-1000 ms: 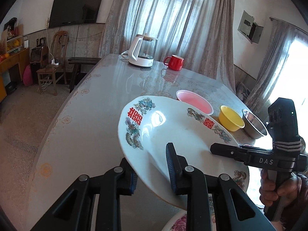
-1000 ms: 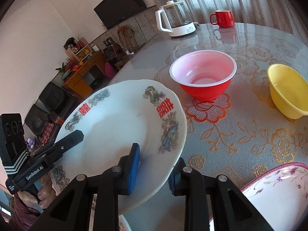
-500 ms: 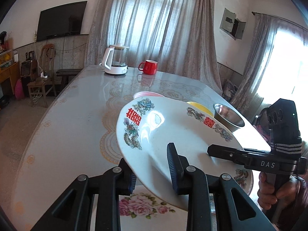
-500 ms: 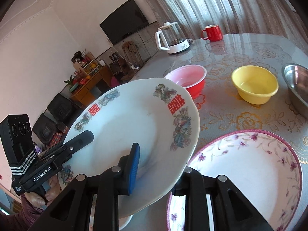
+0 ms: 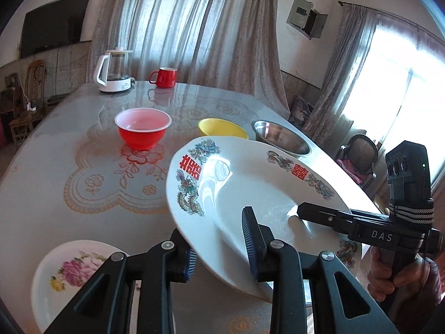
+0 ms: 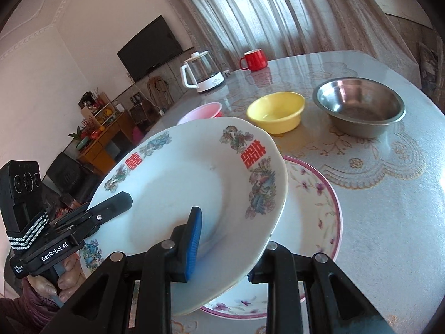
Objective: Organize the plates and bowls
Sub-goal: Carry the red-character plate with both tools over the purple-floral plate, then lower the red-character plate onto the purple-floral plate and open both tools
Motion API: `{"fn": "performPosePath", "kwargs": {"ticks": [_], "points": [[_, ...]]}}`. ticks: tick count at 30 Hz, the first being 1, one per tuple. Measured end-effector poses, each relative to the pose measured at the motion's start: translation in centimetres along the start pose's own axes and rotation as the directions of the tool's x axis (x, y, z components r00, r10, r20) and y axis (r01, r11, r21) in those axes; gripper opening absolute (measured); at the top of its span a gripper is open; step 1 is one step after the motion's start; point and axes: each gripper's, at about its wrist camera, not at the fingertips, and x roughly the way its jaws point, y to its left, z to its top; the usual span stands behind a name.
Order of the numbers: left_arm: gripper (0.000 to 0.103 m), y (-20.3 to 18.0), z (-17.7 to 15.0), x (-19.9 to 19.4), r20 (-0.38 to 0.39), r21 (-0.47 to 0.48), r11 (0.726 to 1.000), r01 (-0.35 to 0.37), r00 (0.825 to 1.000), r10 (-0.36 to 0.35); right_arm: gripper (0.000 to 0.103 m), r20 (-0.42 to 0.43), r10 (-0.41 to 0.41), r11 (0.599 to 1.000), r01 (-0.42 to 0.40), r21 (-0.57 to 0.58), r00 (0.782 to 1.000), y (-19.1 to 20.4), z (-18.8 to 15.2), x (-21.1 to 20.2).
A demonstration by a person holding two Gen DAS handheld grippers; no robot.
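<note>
A large white plate with red characters and dragon patterns [image 5: 250, 194] [image 6: 180, 183] is held in the air, tilted, by both grippers. My left gripper [image 5: 219, 250] is shut on its near rim. My right gripper [image 6: 222, 247] is shut on the opposite rim and shows in the left wrist view [image 5: 328, 217]. Under the plate lies a pink-rimmed floral plate [image 6: 314, 203]. A small rose-patterned plate [image 5: 69, 275] lies at the near left. A red bowl [image 5: 141, 130], a yellow bowl [image 6: 275, 111] and a steel bowl [image 6: 358, 108] stand in a row beyond.
A white kettle [image 5: 114, 72] and a red mug [image 5: 164, 77] stand at the far end of the round table [image 5: 55, 144]. Curtains hang behind. A TV, chairs and cabinet stand off to the side. A person's hand holds each gripper.
Both grippers carried the big plate toward the near table edge, over the pink-rimmed floral plate. The small rose plate has come into view at lower left.
</note>
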Motion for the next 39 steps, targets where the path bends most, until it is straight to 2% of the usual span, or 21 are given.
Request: {"fn": "performPosePath", "kwargs": {"ticks": [4,9,24,32,39], "points": [[0.031,-1.3,-0.8,1.8,-0.041,-0.001,1.0,0.018,0.999,-0.018,0.025,-0.009,-0.057,0.998,0.057,0.025,0.998,-2.0,-0.7,-0.3],[0.032,-1.8,-1.2,3.4,-0.08,0.003,1.0,0.019,0.997,-0.018,0.025,-0.028,-0.087,0.994,0.089,0.057,0.996,-3.9,-1.2,-0.1],[0.036,-0.9,-1.9,5.5,-0.163,-0.008,1.0,-0.007,0.987,0.006,0.026,-0.086,-0.124,0.989,0.13,0.075,0.989,-4.9,-1.9,1.9],[0.036,-0.5,-2.2,5.2,-0.167,0.017,0.999,-0.033,0.985,0.035,0.026,-0.1,-0.159,0.986,0.163,0.037,0.982,-4.8,-1.5,1.4],[0.036,-0.2,-2.6,4.4,-0.154,0.009,1.0,-0.019,0.988,0.02,0.026,-0.094,-0.173,0.985,0.175,0.011,0.98,-4.7,-1.8,-0.1]]}}
